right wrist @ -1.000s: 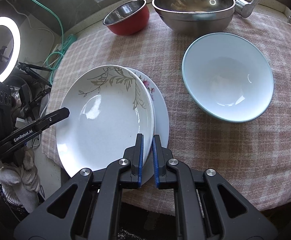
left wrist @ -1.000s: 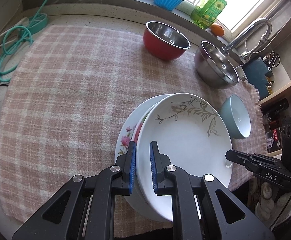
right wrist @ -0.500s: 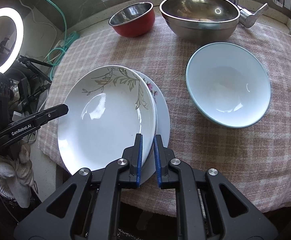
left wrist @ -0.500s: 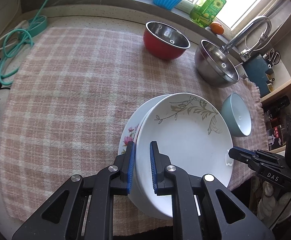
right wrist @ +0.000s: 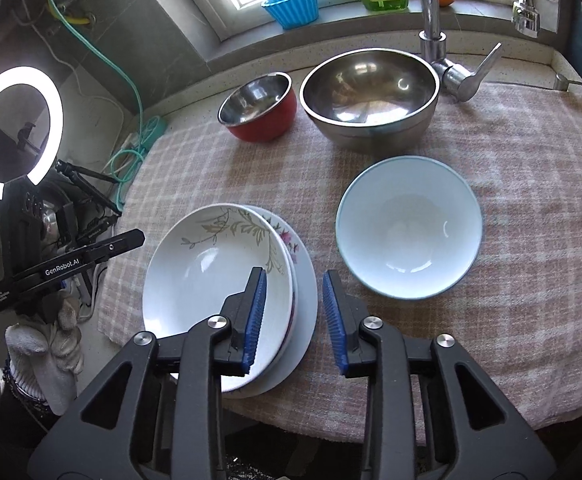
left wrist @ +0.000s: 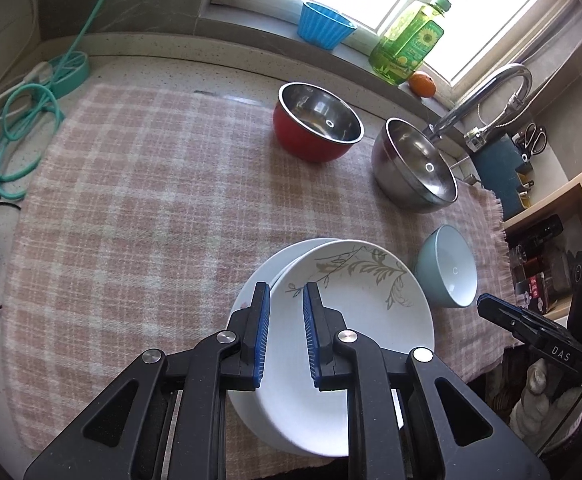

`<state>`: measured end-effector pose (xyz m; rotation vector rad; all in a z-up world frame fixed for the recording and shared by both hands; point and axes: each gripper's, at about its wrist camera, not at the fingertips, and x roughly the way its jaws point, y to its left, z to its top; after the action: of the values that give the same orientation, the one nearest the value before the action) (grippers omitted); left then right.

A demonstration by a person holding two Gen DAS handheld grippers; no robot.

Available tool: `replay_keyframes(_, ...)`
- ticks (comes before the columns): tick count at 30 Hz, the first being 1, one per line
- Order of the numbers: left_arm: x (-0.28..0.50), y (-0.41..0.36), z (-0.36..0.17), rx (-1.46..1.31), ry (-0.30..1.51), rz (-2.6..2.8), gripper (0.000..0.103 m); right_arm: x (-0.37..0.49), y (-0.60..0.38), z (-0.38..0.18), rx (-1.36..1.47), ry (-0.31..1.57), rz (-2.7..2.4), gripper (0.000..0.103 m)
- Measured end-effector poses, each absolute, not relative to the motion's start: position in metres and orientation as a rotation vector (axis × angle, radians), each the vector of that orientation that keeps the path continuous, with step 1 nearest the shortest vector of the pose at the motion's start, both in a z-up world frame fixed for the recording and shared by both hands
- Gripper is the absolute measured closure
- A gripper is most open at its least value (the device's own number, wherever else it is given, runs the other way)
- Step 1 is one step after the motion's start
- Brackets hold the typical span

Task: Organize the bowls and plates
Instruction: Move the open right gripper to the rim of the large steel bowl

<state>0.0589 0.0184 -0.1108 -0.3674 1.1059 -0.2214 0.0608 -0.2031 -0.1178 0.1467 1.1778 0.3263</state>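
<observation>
Two plates stacked on the checked cloth [left wrist: 151, 200].
Left gripper [left wrist: 285, 334] a bit open, right gripper [right wrist: 294, 322] wide open, both empty, over the leaf plate [right wrist: 215, 264] on the flower plate [right wrist: 301, 280]; blue bowl [right wrist: 409, 226] just right, red bowl [right wrist: 259, 106] and steel bowl [right wrist: 371, 96] far ahead.

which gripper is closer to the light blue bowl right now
Right. The right gripper hangs open just beside the light blue bowl, over the plate stack's near edge. The left gripper, also open, sits across the stack, farther from the bowl.
</observation>
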Motion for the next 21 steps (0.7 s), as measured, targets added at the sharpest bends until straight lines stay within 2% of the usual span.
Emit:
replay_keyframes(3, 0.071, 0.011, -0.105, -0.376, 1.094, -0.238, 0.081, 0.069, -0.216, -0.103, 0.172, 1.141, 0.304, 0.069)
replay_keyframes(11, 0.105, -0.025, -0.094, -0.412, 1.076, -0.305, 0.081, 0.11, -0.263, -0.088, 0.239, 1.077, 0.203, 0.069)
replay_keyframes(15, 0.123, -0.047, -0.09, -0.42, 1.07, -0.332, 0.074, 0.134, -0.281, -0.089, 0.274, 1.077, 0.177, 0.069)
replay_keyframes(21, 0.165, -0.068, -0.094, -0.421, 1.095, -0.344, 0.074, 0.169, -0.299, -0.103, 0.354, 1.1, 0.17, 0.069)
